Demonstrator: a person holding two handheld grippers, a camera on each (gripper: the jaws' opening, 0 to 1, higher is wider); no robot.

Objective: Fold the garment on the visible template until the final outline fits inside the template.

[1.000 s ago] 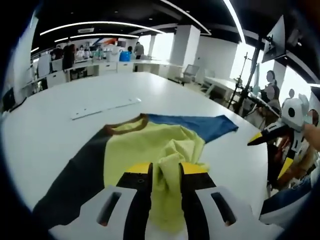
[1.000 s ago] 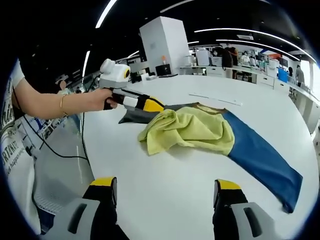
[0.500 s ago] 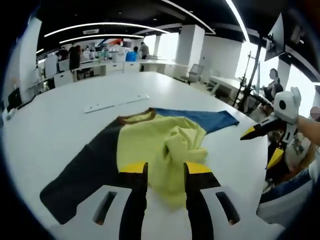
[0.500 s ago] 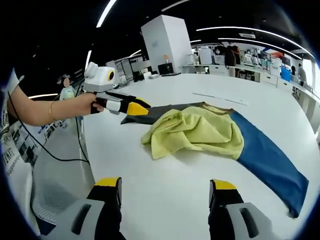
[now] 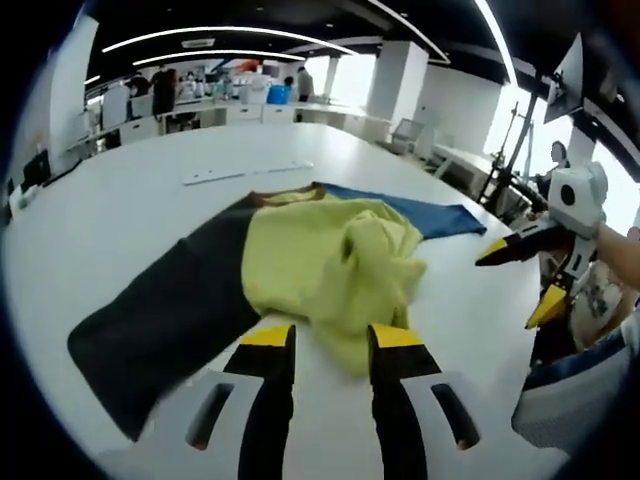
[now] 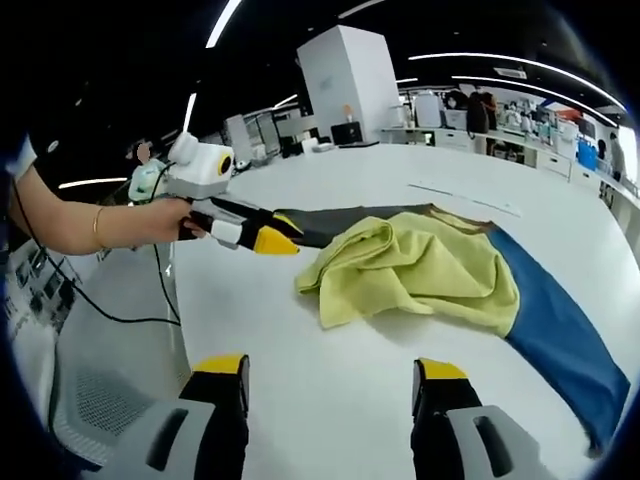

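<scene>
Left tongs [image 5: 320, 345]: lower centre of the left gripper view, jaws slightly apart, empty, just short of the garment's edge. Right tongs [image 6: 328, 385]: bottom of the right gripper view, jaws wide apart, empty. Garment [image 5: 330, 265]: yellow body bunched, black and blue sleeves spread, centre frame on the white counter [image 5: 130, 220].

**Count on the surface**

You have one garment [image 5: 330, 265] on one white surface [image 5: 130, 220], and one flat white strip [image 5: 245, 173] beyond it. You hold two claws: left claw [image 5: 322, 345], right claw [image 6: 330, 375].
</scene>
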